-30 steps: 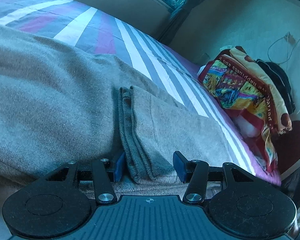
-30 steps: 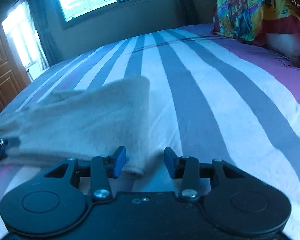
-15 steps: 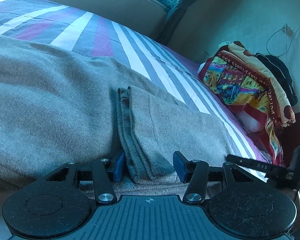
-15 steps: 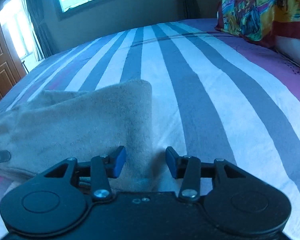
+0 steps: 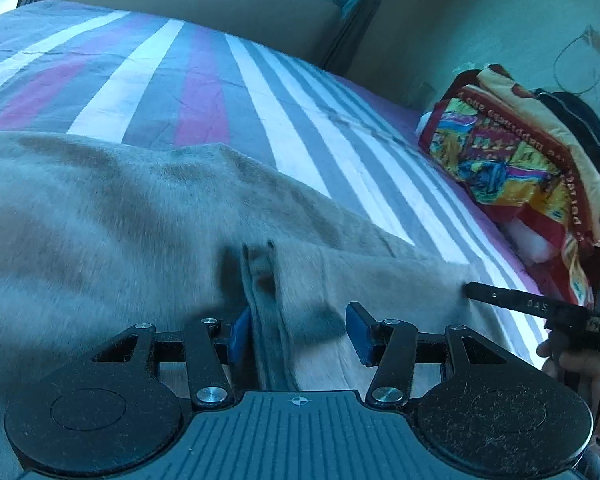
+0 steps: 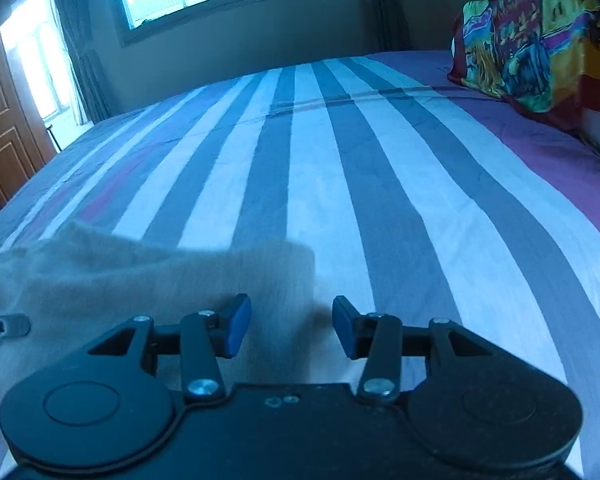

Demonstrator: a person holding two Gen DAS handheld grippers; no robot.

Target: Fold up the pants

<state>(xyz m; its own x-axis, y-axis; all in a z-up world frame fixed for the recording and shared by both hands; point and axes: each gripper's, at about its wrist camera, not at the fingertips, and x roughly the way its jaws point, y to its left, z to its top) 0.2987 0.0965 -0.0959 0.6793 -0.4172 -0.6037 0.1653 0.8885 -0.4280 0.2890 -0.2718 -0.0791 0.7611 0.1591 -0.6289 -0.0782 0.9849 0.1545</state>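
both claws apart over pants (image 5: 100, 216); pillow (image 6: 540, 36) reads "happiness".

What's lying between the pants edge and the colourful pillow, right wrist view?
Only bare striped bedsheet lies between the pants and the colourful pillow; the right wrist view shows it.

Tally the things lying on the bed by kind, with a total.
Grey pants: 1
Colourful patterned pillows or bedding bundle: 1; how many pieces it holds I cannot tell
Dark item behind that bundle: 1
Total: 3
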